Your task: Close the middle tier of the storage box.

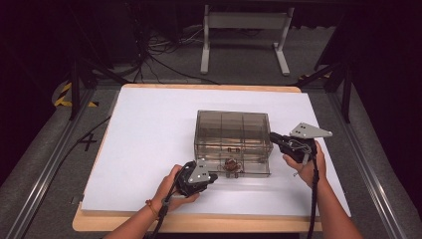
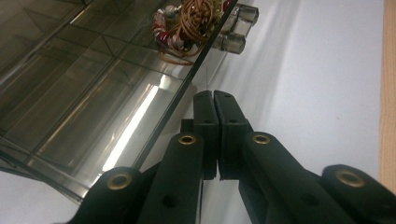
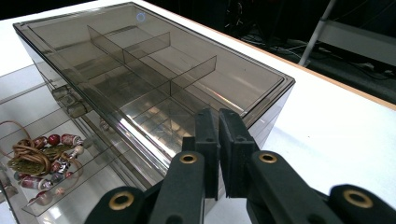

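flanking the smoked box, both claws (closed)

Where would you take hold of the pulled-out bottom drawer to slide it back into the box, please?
Grip the drawer by the clear handle on its front wall, coming level from the person's side of the table. It juts out from the flat front; the beaded jewellery lies behind it.

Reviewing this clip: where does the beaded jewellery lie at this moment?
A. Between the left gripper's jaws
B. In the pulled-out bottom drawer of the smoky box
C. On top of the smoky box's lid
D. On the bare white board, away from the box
B: the beaded jewellery sits in the clear drawer drawn out from the base of the smoky box, and both grippers' jaws are shut on nothing.
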